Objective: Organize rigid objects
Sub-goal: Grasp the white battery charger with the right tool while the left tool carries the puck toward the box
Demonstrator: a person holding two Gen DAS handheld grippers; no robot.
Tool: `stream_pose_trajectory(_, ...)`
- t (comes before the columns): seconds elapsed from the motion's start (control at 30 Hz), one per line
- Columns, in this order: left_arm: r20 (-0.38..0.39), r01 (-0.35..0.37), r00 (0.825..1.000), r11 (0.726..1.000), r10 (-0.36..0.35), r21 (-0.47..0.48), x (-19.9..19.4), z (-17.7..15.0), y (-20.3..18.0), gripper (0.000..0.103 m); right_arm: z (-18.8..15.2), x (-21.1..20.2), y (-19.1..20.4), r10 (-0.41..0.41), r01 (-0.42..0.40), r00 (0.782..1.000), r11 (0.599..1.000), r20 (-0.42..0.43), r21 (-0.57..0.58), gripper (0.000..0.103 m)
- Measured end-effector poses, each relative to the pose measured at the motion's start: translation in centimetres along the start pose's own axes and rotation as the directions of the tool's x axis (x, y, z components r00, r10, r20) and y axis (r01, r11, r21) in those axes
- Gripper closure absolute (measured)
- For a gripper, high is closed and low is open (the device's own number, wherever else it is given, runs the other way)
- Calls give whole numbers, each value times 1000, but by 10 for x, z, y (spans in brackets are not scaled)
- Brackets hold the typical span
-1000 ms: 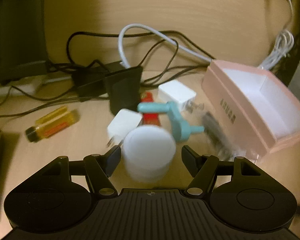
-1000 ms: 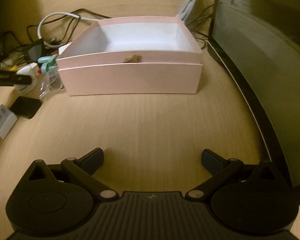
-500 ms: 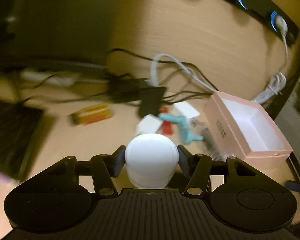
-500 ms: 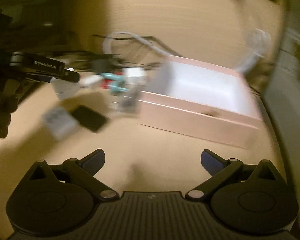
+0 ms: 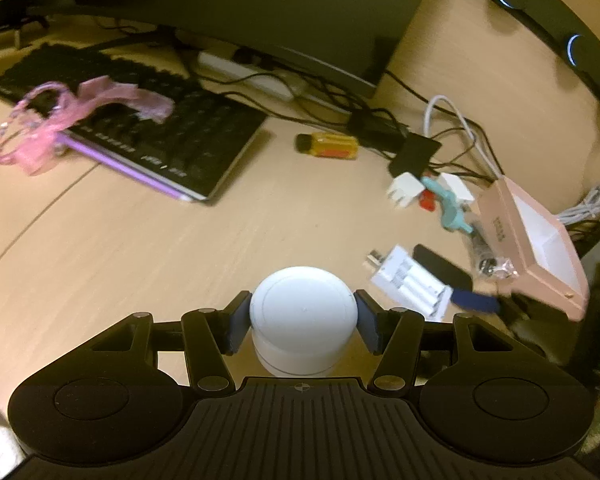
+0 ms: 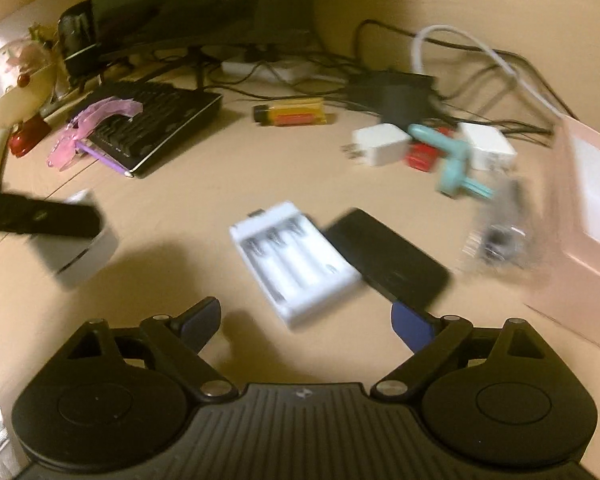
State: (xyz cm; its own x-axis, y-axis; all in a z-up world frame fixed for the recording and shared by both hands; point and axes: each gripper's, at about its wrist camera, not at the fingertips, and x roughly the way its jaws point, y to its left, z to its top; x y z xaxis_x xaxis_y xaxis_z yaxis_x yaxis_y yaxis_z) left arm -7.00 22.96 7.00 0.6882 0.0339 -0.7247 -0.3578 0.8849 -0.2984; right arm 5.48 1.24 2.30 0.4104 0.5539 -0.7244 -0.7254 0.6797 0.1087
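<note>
My left claw [image 5: 302, 326] grips a squat round white plastic container [image 5: 302, 318], upright, flat lid toward the lens, axis vertical, above the tan wooden tabletop [image 5: 140, 248]; both pads press its sides. My right claw [image 6: 306, 322] is wide, closing, nothing between its fingers. A white four-slot battery charger [image 6: 296, 258] lies flat just ahead, long axis diagonal, touching a black slab [image 6: 388, 260]. The pink open cardboard box [image 5: 540, 240] sits far right.

Cluttered desk [image 5: 140, 264]: keyboard [image 5: 148, 128], battery charger [image 6: 296, 256].
</note>
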Motion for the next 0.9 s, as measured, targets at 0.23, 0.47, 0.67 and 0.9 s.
stream_pose_trajectory(0.23, 14, -44, 999, 998, 44, -34, -11, -6, 12, 43, 12, 15, 31, 127, -127, 992, 987, -2, -101, 10)
stream_pose_trajectory(0.47, 29, -48, 998, 997, 50, -52, -12, -8, 14, 43, 5, -3, 30, 59, -49, 997, 984, 55, -170, 10)
stream_pose_trajectory(0.67, 14, -37, 999, 998, 38, -41, -7, -10, 10, 43, 17, 10, 35, 39, -24, 997, 978, 66, -208, 15)
stream_pose_trajectory(0.9, -7, -30, 1000, 1000, 30, 8, -10, -14, 6, 43, 33, 34, 38, 48, -46, 999, 987, 10, -155, 56)
